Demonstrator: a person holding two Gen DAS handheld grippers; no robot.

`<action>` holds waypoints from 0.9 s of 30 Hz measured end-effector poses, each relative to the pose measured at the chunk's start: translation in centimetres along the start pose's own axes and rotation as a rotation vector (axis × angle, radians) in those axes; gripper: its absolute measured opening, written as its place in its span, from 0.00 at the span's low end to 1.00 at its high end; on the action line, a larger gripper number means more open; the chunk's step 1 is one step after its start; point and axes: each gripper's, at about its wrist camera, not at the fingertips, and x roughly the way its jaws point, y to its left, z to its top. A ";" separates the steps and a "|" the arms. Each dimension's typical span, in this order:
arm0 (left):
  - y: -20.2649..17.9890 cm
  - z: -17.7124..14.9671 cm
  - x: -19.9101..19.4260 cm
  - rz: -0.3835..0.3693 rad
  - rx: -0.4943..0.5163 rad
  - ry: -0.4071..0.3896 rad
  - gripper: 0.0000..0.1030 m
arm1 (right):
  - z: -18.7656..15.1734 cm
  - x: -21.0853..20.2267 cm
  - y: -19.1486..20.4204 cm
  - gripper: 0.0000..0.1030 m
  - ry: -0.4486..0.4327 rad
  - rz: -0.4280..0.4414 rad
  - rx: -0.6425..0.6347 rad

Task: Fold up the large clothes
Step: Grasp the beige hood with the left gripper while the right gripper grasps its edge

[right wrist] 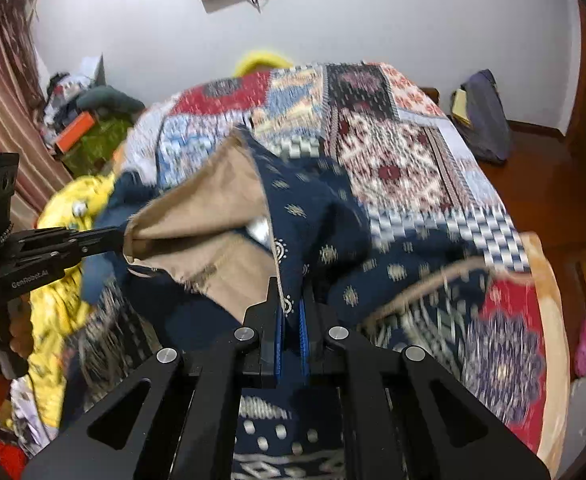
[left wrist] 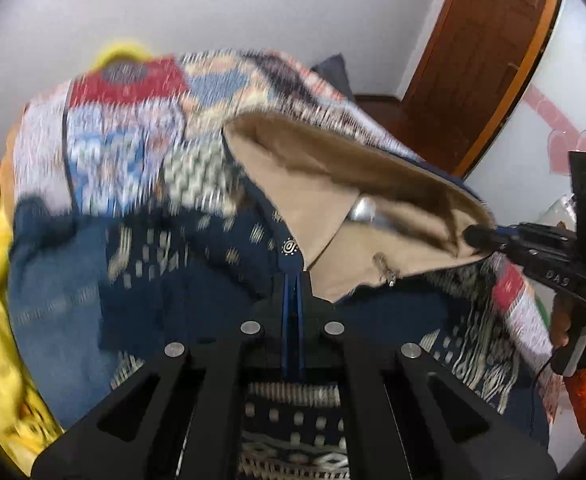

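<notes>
Both grippers are pinching the navy patterned garment [left wrist: 221, 264] above the patchwork bedspread [right wrist: 413, 152]: the left gripper [left wrist: 293, 280] and right gripper [right wrist: 291, 304] are each clamping its edge, tan lining between them. Only the right wrist view is showing the curtain [right wrist: 1, 92].

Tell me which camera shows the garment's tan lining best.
Left wrist view: the tan lining spreads wide and fairly sharp, held taut between the left claw and right claw. The right wrist view shows a smaller, partly folded patch behind navy fabric.
</notes>
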 end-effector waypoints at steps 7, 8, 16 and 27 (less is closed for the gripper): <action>2.7 -4.3 4.0 0.077 -0.093 0.086 0.00 | -2.2 3.2 -0.4 0.07 0.085 -0.154 -0.091; 3.3 -4.8 4.6 0.087 -0.109 0.105 0.00 | -2.2 3.4 -0.6 0.08 0.092 -0.158 -0.092; 3.2 -4.4 1.3 0.116 -0.056 0.025 0.02 | -1.1 0.0 -0.7 0.44 0.027 -0.183 -0.058; 1.3 1.3 -0.8 0.128 0.015 -0.086 0.40 | 3.7 2.0 2.8 0.53 -0.044 -0.129 -0.135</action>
